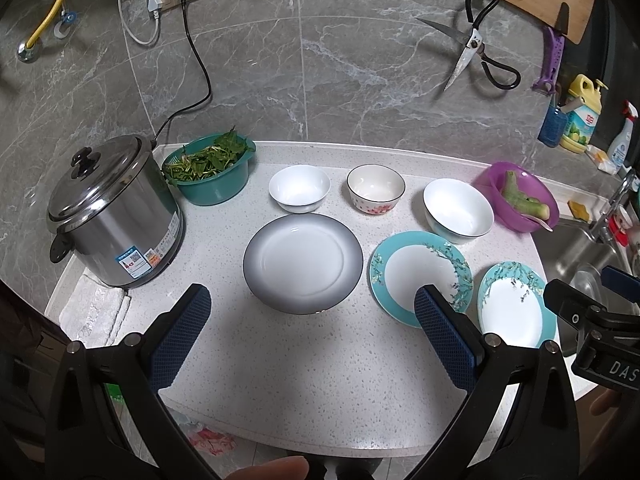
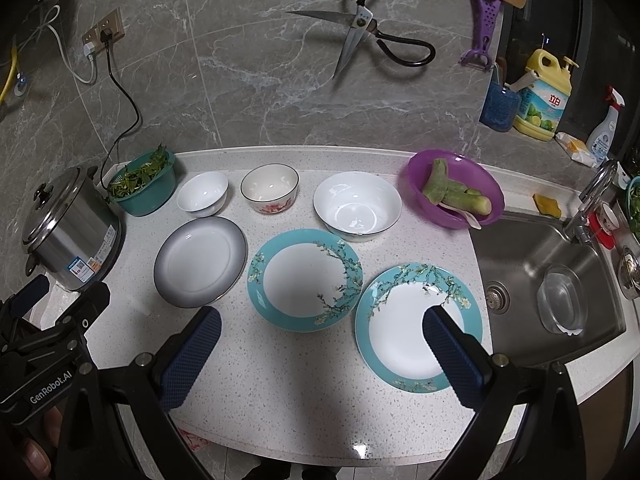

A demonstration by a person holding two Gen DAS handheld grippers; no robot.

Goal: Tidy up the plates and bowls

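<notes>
On the white counter lie a grey-rimmed plate (image 1: pixel 303 263) (image 2: pixel 200 266), a teal floral plate (image 1: pixel 420 272) (image 2: pixel 305 279) and a second teal floral plate (image 1: pixel 516 304) (image 2: pixel 416 326). Behind them stand a small white bowl (image 1: pixel 299 188) (image 2: pixel 202 193), a flowered bowl (image 1: pixel 375 194) (image 2: pixel 269 193) and a large white bowl (image 1: pixel 458 211) (image 2: pixel 357 206). My left gripper (image 1: pixel 312 316) is open and empty, hovering in front of the grey-rimmed plate. My right gripper (image 2: pixel 320 332) is open and empty, above the counter's front; its right finger overlaps the second teal plate.
A steel rice cooker (image 1: pixel 112 216) (image 2: pixel 66 228) and a teal basket of greens (image 1: pixel 210 174) (image 2: pixel 144 186) stand at left. A purple bowl with vegetables (image 1: pixel 520 200) (image 2: pixel 456 188) sits at right beside the sink (image 2: pixel 552 276). Scissors (image 2: pixel 360 28) hang on the wall.
</notes>
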